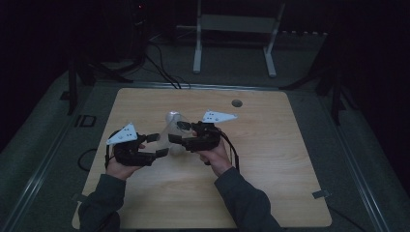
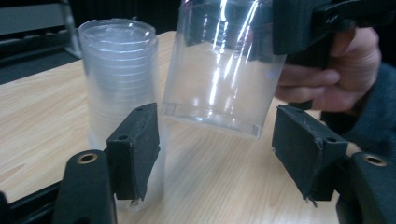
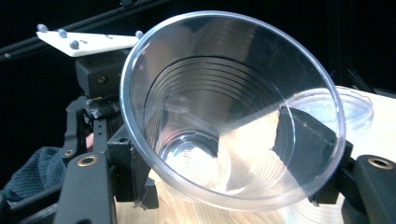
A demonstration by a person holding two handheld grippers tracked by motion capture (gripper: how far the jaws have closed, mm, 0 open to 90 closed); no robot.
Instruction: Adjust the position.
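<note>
Your right gripper [image 1: 175,131], just left of centre in the high view, is clamped on a clear cup [image 3: 229,112]; in the right gripper view its two jaws press the cup's sides and the mouth faces the camera. Your right hand [image 1: 215,155] holds it from below, with the forearm coming in from the lower edge. Your left gripper [image 1: 157,144] is at centre-left, pointing toward the right one, and its jaws stand apart. In the left gripper view the cup [image 2: 224,70] hangs tilted between these jaws, not touched by them. A stack of cups [image 2: 119,79] stands upright on the table [image 1: 270,159], at the upper left of that view.
</note>
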